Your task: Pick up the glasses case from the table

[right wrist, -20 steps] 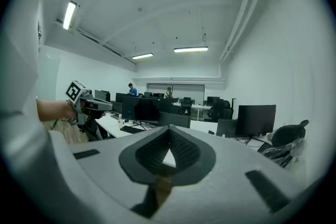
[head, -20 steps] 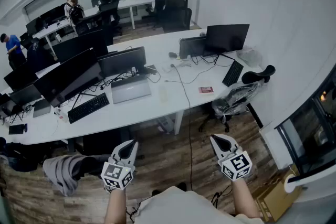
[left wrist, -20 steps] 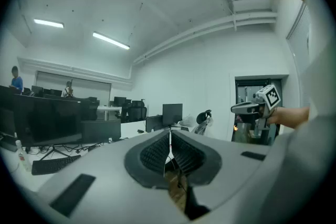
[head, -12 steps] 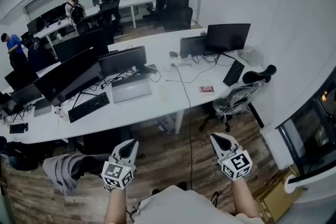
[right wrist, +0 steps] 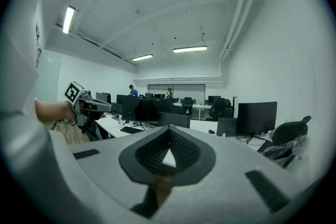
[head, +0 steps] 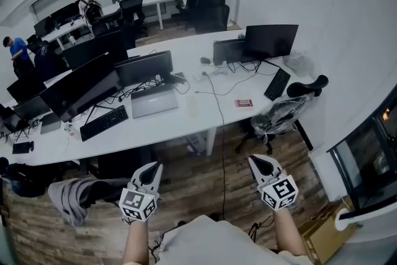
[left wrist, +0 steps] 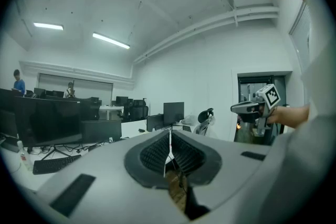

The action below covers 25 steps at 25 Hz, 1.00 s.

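Observation:
The long white table (head: 180, 127) stands across wooden floor ahead of me. On it lie a pale oblong thing (head: 193, 110) and a small red item (head: 244, 103); which of them is the glasses case I cannot tell at this size. My left gripper (head: 155, 166) hovers over the floor well short of the table, jaws shut and empty. In its own view the fingertips (left wrist: 169, 132) meet. My right gripper (head: 254, 161) is level with it to the right, also shut on nothing, tips together (right wrist: 169, 128).
Monitors (head: 269, 40), keyboards (head: 103, 123) and a laptop (head: 154, 102) crowd the table, with cables hanging off its edge. A plastic-wrapped chair (head: 280, 115) stands at the right end. A grey garment (head: 69, 198) hangs at lower left. People (head: 16, 49) stand far back.
The room has slid slightly in the head view as the head camera shifted, and the grey garment sits further left. Both grippers stay in place, shut.

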Each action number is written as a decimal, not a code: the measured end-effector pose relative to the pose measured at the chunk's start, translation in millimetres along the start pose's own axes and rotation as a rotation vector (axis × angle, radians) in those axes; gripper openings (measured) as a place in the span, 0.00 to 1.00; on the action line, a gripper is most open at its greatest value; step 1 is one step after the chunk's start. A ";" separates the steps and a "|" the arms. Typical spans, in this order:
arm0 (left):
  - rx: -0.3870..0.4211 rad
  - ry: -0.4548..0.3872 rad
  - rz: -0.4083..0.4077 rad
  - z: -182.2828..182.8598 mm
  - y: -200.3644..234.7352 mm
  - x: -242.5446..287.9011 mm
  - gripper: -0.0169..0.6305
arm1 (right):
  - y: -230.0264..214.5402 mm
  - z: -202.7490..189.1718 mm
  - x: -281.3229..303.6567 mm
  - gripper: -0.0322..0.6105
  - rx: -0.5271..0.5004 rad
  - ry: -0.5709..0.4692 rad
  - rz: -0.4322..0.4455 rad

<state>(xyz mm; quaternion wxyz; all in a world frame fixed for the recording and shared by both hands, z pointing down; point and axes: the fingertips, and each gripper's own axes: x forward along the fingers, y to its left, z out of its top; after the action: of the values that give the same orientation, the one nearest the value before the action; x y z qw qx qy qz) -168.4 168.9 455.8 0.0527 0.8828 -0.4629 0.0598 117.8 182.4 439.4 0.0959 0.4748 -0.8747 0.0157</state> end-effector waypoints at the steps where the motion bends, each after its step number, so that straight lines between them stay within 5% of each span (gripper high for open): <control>1: 0.000 -0.001 0.002 0.0 -2.9 2.5 0.04 | -3.9 -1.5 -0.9 0.05 0.001 0.001 0.001; 14: -0.001 0.018 0.050 -7.1 -42.2 30.2 0.04 | -48.2 -25.4 -4.0 0.05 0.019 0.022 0.062; 25: -0.014 0.034 0.051 -10.2 -25.9 60.2 0.04 | -65.2 -30.7 29.7 0.05 0.031 0.038 0.073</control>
<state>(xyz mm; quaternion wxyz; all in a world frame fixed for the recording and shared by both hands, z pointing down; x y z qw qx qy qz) -113.7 136.3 474.1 0.0650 0.8692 -0.4846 0.0730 161.0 125.7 470.7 0.1044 0.4437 -0.8891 0.0418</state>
